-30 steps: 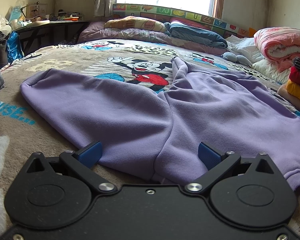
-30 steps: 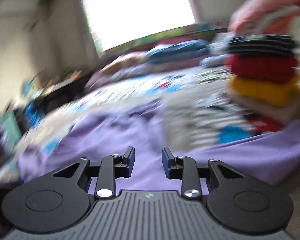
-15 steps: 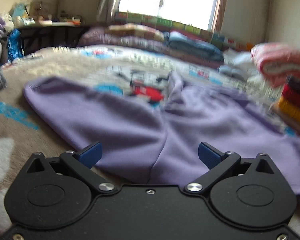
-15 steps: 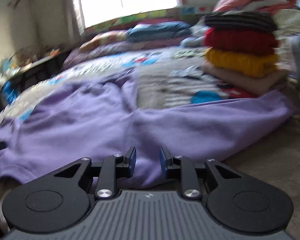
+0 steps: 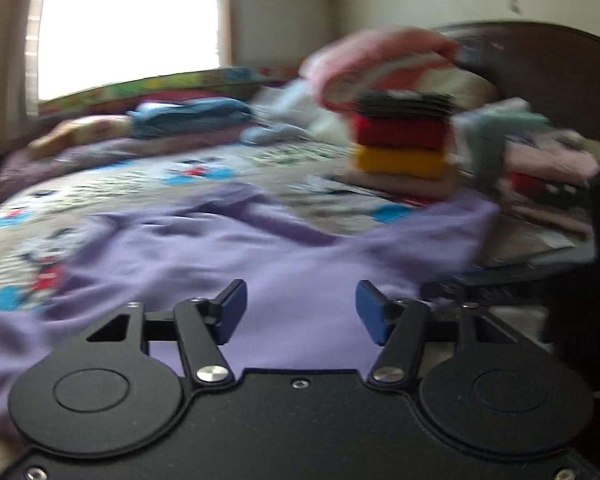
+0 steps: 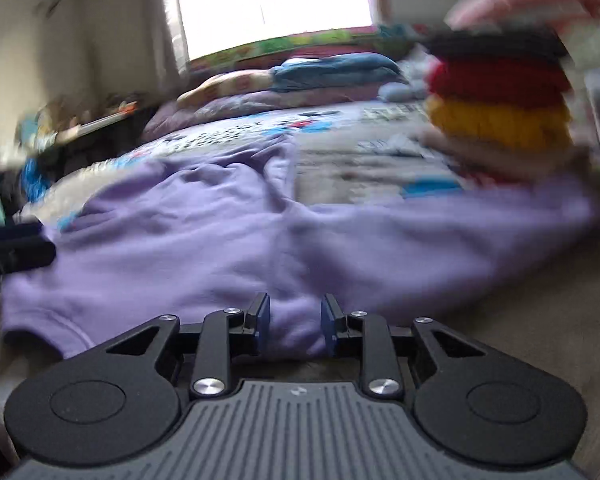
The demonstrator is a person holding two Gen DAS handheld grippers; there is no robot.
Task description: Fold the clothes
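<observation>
Now the purple pants [image 6: 228, 240] lie spread on the bed [image 6: 540, 320]; both claws, left claw [image 5: 298, 312] and right claw [image 6: 295, 322], gape apart over them, so pinch just 1 edge.

I see the lilac sweatshirt [image 6: 236, 240] lying spread flat and rumpled, unfolded, just ahead of my right tool [image 6: 295, 322], one sleeve stretching rightward.

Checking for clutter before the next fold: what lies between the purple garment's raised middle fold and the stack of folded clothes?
Only bare cartoon-print bedspread, in the right wrist view, between purple garment and stack.
</observation>
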